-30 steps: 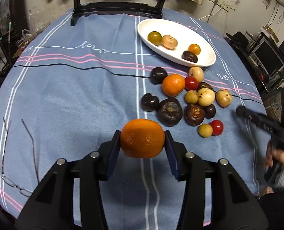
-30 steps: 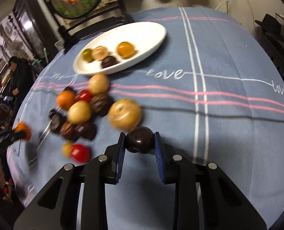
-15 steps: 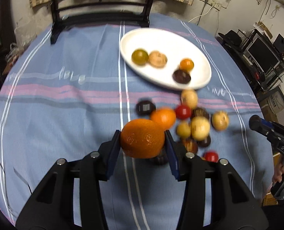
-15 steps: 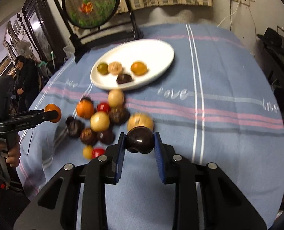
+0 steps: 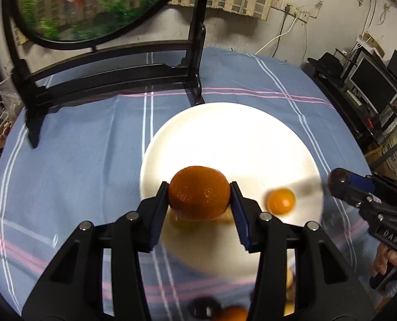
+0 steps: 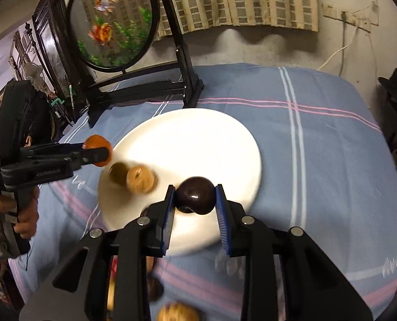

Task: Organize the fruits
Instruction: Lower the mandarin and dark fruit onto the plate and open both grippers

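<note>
My left gripper (image 5: 199,196) is shut on a large orange (image 5: 199,191) and holds it over the near left part of the white oval plate (image 5: 225,139). A small orange fruit (image 5: 281,201) lies on the plate to its right. My right gripper (image 6: 195,200) is shut on a dark purple fruit (image 6: 195,196) above the plate's near edge (image 6: 198,139). A green fruit (image 6: 119,172) and a tan fruit (image 6: 140,179) lie on the plate's left side. The left gripper with its orange (image 6: 96,153) also shows in the right wrist view.
A round painted screen on a black stand (image 5: 113,72) stands just behind the plate on the blue striped tablecloth (image 5: 64,160). Loose fruits (image 6: 178,311) lie on the cloth under both grippers, blurred. The right gripper shows at the right in the left wrist view (image 5: 340,184).
Both grippers have moved forward from over the loose fruit pile to over the plate, each still holding its fruit. The plate now fills the middle of both views.
</note>
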Tool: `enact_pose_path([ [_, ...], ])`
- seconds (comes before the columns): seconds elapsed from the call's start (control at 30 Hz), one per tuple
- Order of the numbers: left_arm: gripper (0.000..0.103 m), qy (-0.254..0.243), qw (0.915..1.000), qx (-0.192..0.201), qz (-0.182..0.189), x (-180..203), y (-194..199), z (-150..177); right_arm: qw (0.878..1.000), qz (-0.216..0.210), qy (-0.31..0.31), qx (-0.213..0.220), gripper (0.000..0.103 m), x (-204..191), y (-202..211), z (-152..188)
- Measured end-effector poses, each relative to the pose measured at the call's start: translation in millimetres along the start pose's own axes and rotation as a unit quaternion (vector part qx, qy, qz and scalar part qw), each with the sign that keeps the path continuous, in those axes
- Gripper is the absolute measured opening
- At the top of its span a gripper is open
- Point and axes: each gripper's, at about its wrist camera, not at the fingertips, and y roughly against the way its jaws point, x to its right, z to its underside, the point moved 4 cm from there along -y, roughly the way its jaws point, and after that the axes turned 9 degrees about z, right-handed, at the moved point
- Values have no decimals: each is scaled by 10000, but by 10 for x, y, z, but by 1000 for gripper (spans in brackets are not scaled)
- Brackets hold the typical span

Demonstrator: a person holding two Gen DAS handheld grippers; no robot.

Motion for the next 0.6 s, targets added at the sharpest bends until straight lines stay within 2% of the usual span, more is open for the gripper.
enact_pose_path([
  [0.23,47,141,9996,-254,30,-138,-462,-85,9996,-73,90,-271,31,-76,-550,-153],
  [0.27,53,166,9995,-272,28,-140,-485,-75,9994,1,91,-329,31,-79,-600,-163],
  [0.33,68,169,9997,-162,21,-145,-469,-97,9991,215,190,-321,31,-102,-640,-177],
  [0.37,70,151,9998,-99,0,-139,-447,-105,9990,239,228,-295,31,-114,-644,-182],
  [0.57,73,257,9996,39,-57,-153,-222,-80,9990,206,77,-387,32,-76,-584,-140],
  [0.6,73,289,9995,54,-61,-162,-176,-60,9991,185,35,-385,38,-70,-557,-139],
])
